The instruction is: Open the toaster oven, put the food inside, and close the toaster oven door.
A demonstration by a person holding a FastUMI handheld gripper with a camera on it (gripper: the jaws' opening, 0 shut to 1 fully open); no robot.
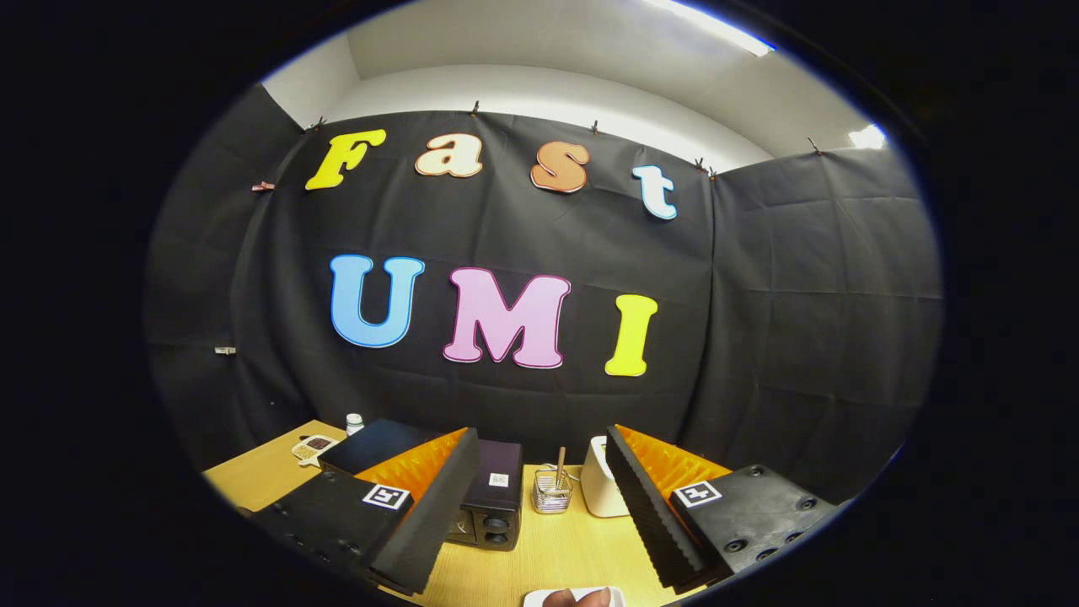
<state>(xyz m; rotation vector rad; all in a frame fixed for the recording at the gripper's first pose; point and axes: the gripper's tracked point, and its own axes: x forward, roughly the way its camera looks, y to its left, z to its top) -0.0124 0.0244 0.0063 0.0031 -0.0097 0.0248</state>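
From the gripper view I see my gripper (531, 514) held above a wooden bench (556, 552), its two fingers (430, 514) spread wide apart with nothing between them but open air and the bench beyond. Neither finger touches anything.

The toaster oven (489, 497) stands on the bench ahead of the fingers, partly hidden behind the left finger. It is a dark box with two round knobs on the front corner that I can see. I cannot tell from here whether its door is open or shut, since the finger covers most of the front.

Just beside the toaster oven, in the gap between the fingers, sits a small wire basket (552, 493) with a wooden stick standing up in it. Next to that, close to the right finger, is a white container (600, 489), partly covered by that finger.

Right below the gripper, nearest to me, I see the rim of a white plate (539, 597) with a piece of reddish-brown food (577, 598) on it; only the top of it shows.

Farther off, beyond the left finger, a small dish (314, 447) with something dark in it lies on the bench, and a little white bottle (355, 422) stands near it, against the black cloth wall (801, 337).
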